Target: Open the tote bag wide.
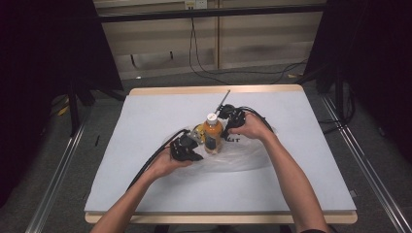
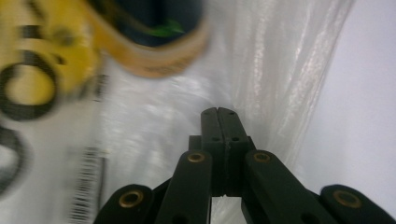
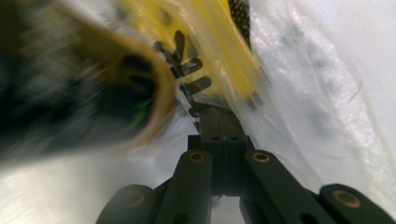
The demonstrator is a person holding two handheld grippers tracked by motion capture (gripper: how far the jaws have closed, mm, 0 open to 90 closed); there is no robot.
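A bottle (image 1: 212, 135) of orange drink with a white cap stands upright mid-table on a clear plastic bag (image 1: 245, 158). A yellow printed packet (image 1: 198, 129) lies by its left side. My left gripper (image 1: 196, 155) is just left of the bottle's base and my right gripper (image 1: 227, 129) just right of it. In the left gripper view the jaws (image 2: 218, 112) are pressed together over the bag (image 2: 187, 102), below the blurred bottle base (image 2: 161, 51) and the packet (image 2: 42, 60). In the right gripper view the shut jaws (image 3: 219, 112) touch the bag (image 3: 322, 93) beside the bottle (image 3: 135, 93) and the packet (image 3: 205, 37).
The pale table top (image 1: 145, 116) has a wooden rim (image 1: 214, 90). A thin grey rod (image 1: 223, 99) sticks up behind the right gripper. Cables (image 1: 150, 162) trail from both grippers. Dark stands and floor cables surround the table.
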